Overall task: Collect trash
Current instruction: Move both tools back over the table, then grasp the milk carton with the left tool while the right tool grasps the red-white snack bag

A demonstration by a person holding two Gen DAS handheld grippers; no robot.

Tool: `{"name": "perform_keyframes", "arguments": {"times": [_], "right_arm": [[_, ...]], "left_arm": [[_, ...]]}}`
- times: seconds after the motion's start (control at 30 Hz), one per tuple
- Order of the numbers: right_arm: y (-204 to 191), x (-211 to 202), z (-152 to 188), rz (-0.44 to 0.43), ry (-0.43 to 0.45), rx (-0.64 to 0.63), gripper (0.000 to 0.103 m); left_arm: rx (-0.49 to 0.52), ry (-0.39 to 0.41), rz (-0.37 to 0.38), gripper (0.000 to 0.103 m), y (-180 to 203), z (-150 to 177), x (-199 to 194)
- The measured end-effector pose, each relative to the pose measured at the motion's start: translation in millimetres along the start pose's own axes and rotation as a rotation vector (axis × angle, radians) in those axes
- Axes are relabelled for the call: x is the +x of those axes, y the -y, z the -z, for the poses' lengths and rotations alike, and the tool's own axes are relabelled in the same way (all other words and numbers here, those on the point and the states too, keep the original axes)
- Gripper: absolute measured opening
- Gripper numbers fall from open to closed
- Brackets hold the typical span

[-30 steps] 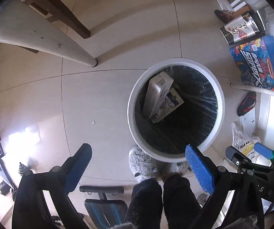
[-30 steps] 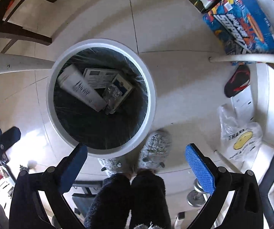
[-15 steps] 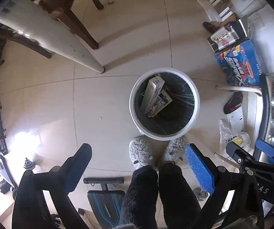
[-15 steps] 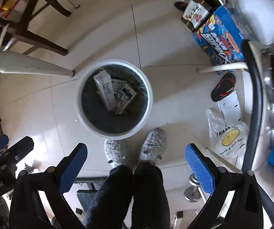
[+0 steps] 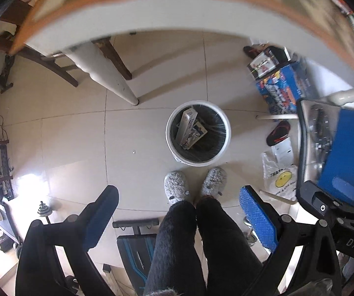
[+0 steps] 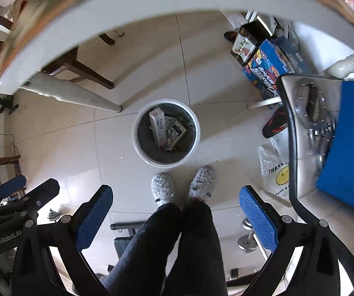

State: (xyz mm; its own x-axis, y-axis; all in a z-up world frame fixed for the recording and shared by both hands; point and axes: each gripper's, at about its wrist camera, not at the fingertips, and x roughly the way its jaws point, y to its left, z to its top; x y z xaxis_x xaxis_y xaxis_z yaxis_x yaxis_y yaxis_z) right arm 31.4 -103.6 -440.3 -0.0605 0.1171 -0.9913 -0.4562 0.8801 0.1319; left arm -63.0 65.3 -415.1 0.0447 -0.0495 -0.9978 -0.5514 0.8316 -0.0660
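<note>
Pale tiled floor (image 5: 78,133), seen from high above, with a white table edge (image 5: 167,19) blurred across the top. Round white trash bin (image 5: 222,145) with a dark liner standing on the tiles just in front of two grey fluffy slippers (image 5: 176,188). Inside the bin, a long white box (image 6: 157,125) leaning over flat printed packaging (image 6: 177,130). Left gripper (image 5: 177,222) spread wide, blue pads empty, well above the bin. Right gripper (image 6: 174,219) likewise spread wide and empty. To the right, a blue printed carton (image 5: 282,88), a dark sandal (image 5: 278,133) and a plastic bag (image 6: 274,175) with a yellow smiley.
</note>
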Motion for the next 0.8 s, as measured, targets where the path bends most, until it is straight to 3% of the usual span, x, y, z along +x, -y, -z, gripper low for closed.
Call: {"name": "perform_keyframes", "arguments": {"times": [0.2,0.4,0.6,0.67,0.8], "right_arm": [[-8,-77,4,-0.064,0.032,0.033,0.103],[-6,-154,-39,-0.114,0.139,0.087,0.103],[25,-215,-125,-0.135,0.251,0.165,0.103],[39,-228,-166,-0.132,0.276,0.186,0.103],[72,-234,-262,-0.114,0.289,0.207,0.103]], "left_arm": [[-0.008,0.056,0.025,0.100,7,-17,-68],[0.016,0.223,0.002,0.100,26,-81,-137],[0.029,0.333,-0.054,0.100,51,-179,-175],[0.026,0.354,-0.071,0.100,55,-210,-179],[0.013,0.354,-0.112,0.100,72,-305,-168]]}}
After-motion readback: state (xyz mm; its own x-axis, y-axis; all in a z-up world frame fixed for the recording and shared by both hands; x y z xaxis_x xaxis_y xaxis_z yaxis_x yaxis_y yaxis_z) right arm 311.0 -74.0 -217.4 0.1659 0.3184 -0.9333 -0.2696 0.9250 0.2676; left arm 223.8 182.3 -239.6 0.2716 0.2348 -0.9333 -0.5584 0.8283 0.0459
